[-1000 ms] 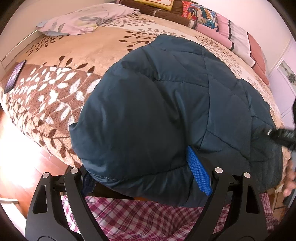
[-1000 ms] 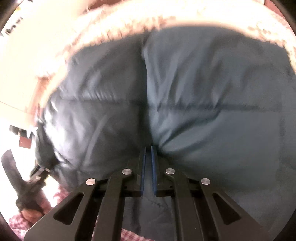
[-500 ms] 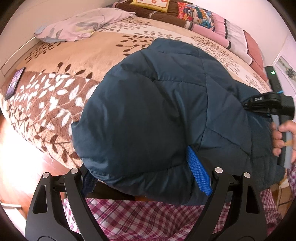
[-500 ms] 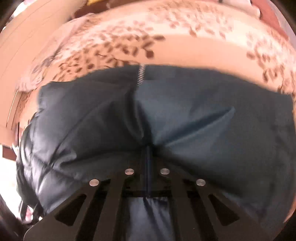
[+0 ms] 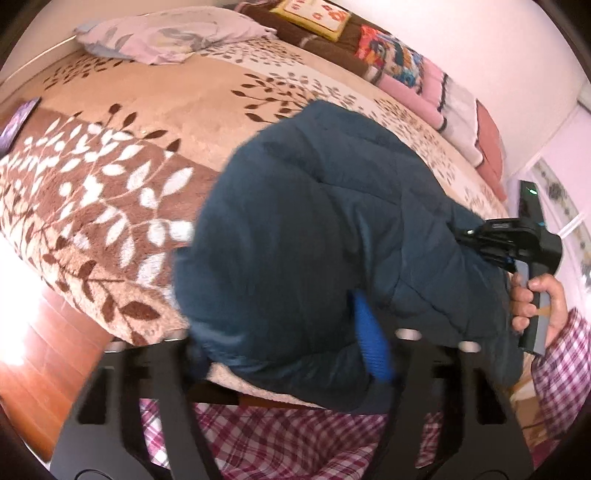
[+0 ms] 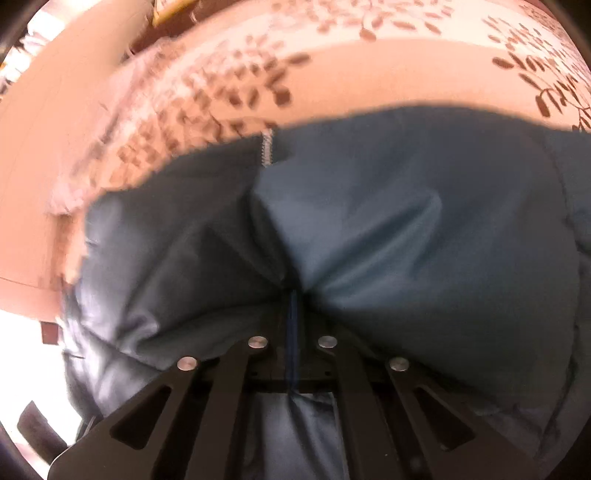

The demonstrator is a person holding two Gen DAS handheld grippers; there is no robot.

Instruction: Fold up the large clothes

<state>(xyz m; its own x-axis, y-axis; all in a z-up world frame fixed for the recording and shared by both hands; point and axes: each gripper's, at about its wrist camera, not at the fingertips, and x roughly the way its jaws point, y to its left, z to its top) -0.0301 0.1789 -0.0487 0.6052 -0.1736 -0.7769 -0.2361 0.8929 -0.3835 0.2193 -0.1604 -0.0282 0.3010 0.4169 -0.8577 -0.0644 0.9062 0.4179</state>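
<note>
Between the left fingers (image 5: pixel 371 339), just closing, bulges the jacket (image 5: pixel 314 236) — right fingers (image 6: pixel 275 325) clamp its fold.

So the jacket (image 5: pixel 332 236) is lying on the bed (image 5: pixel 207 96), bunched up at the near edge and hanging a bit over it. Pillow (image 5: pixel 173 35) sits at the far left corner, a row of folded blankets (image 5: pixel 424 77) runs along the far right side by the wall. A phone (image 5: pixel 16 123) lies near the left edge. Left gripper (image 5: pixel 288 343) has the jacket's near hem between its fingers, right gripper (image 6: pixel 293 295) has pinched a fold further right. The zipper (image 6: pixel 266 149) is at the jacket's far edge.
</note>
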